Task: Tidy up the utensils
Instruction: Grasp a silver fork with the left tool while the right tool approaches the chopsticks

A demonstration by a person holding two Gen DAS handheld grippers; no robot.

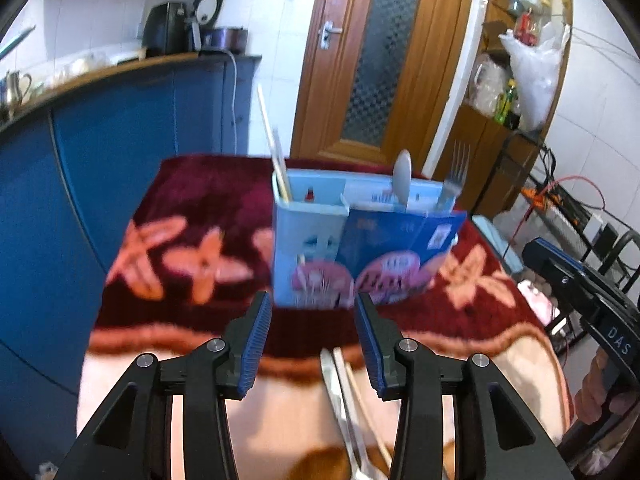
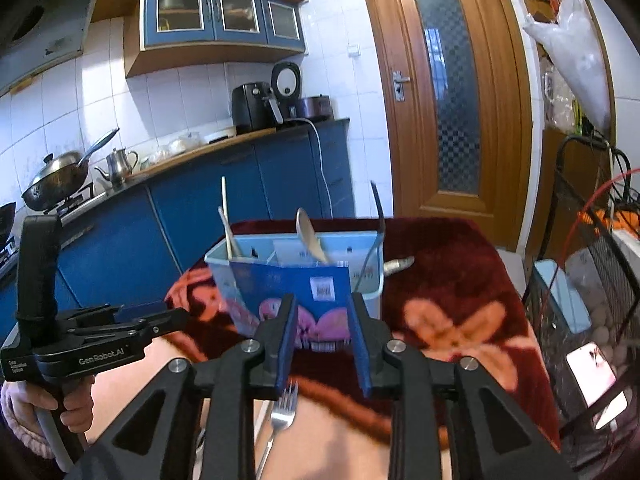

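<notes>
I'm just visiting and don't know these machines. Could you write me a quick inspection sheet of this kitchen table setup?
Surface: table under a red flowered blanket.
Job's things: blue utensil box holds chopsticks, a spoon and a fork; loose fork and other utensils lie near the grippers.
Clutter: a small grey object behind the box, too blurred to name.
Grippers: left gripper and right gripper both open, nothing between the pads.
Cables: white cord down the counter; red wire at right.
Surroundings: blue cabinets, wok, kettle, wooden door.
</notes>
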